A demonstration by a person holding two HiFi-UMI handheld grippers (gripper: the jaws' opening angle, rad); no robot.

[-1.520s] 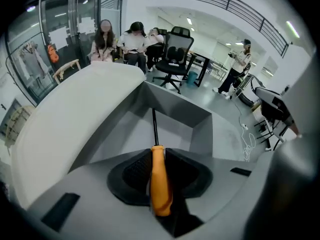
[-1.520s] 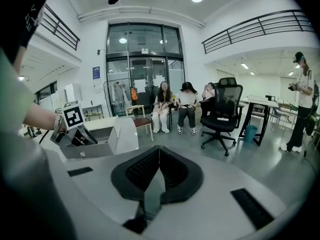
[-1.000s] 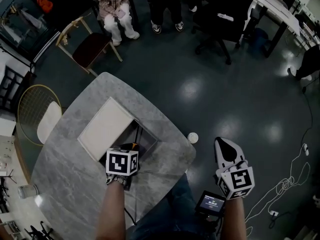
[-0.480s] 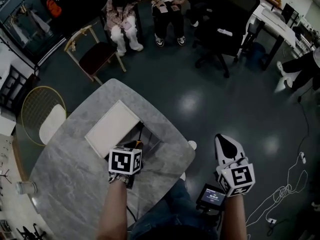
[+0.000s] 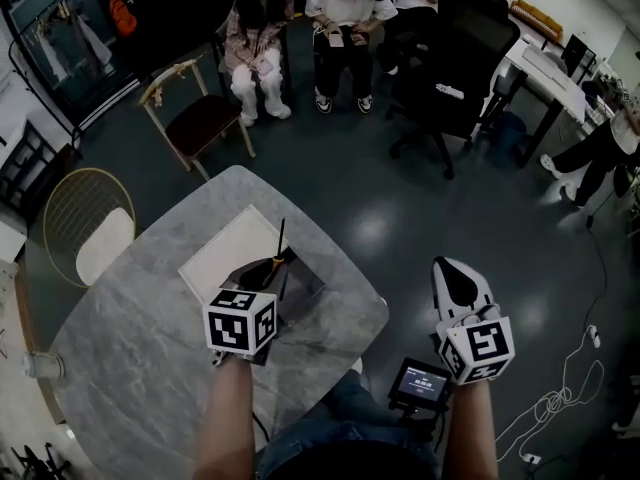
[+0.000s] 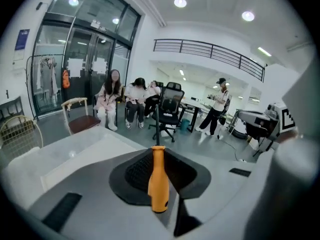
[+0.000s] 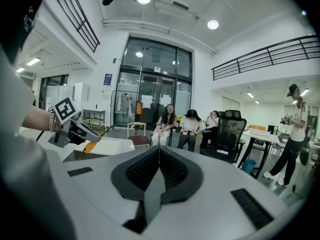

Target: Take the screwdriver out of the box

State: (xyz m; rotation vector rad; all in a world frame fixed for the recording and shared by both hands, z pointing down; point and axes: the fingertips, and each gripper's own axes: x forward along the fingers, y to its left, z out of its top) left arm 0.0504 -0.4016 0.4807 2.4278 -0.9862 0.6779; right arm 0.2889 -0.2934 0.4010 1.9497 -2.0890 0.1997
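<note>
Over box at table right edge: left tool clamps screwdriver by handle, shaft angled up to clear walls; right tool closed, empty.

Head view looks steeply down on the table; both gripper views face the seated people.
</note>
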